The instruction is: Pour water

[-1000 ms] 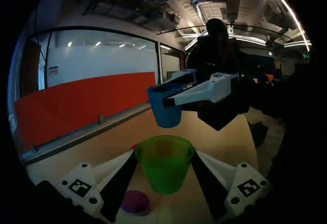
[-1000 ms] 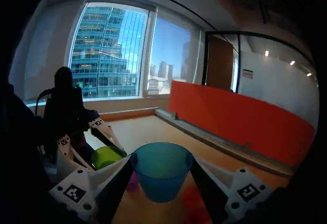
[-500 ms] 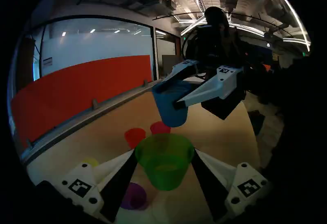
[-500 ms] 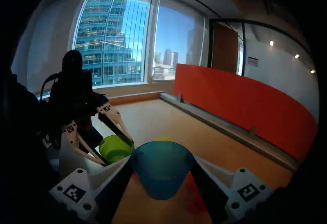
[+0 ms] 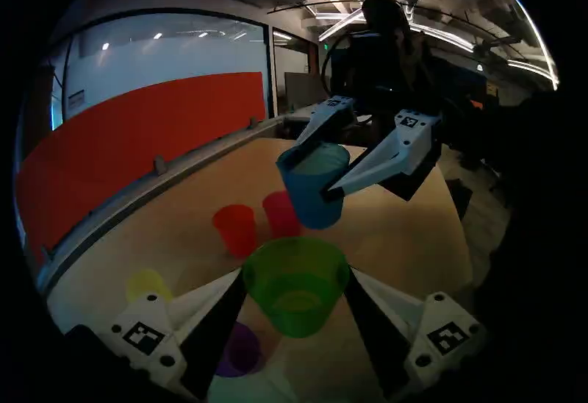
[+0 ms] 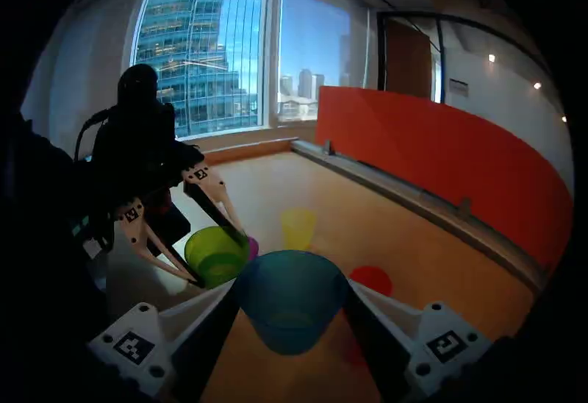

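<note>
A green cup [image 5: 296, 287] is held between the fingers of my left gripper [image 5: 294, 296], which is shut on it, above the wooden table [image 5: 389, 234]. A blue cup [image 6: 291, 300] sits in my right gripper [image 6: 290, 307], shut on it, with some liquid at its bottom. In the left gripper view the blue cup [image 5: 312, 186] hangs higher and beyond the green one, tilted slightly, in the right gripper [image 5: 323, 175]. In the right gripper view the green cup [image 6: 217, 254] is to the left, held in the left gripper [image 6: 213, 256].
On the table stand an orange cup [image 5: 236, 229], a red cup [image 5: 281, 212], a yellow cup [image 5: 147, 285] and a purple cup [image 5: 239, 349]. A person [image 6: 140, 153] stands behind the left gripper. An orange partition [image 6: 456, 160] runs along the table's far edge.
Both grippers have tipped downward, bringing the table and its loose cups into view. The blue cup has come lower and nearer the green cup.
</note>
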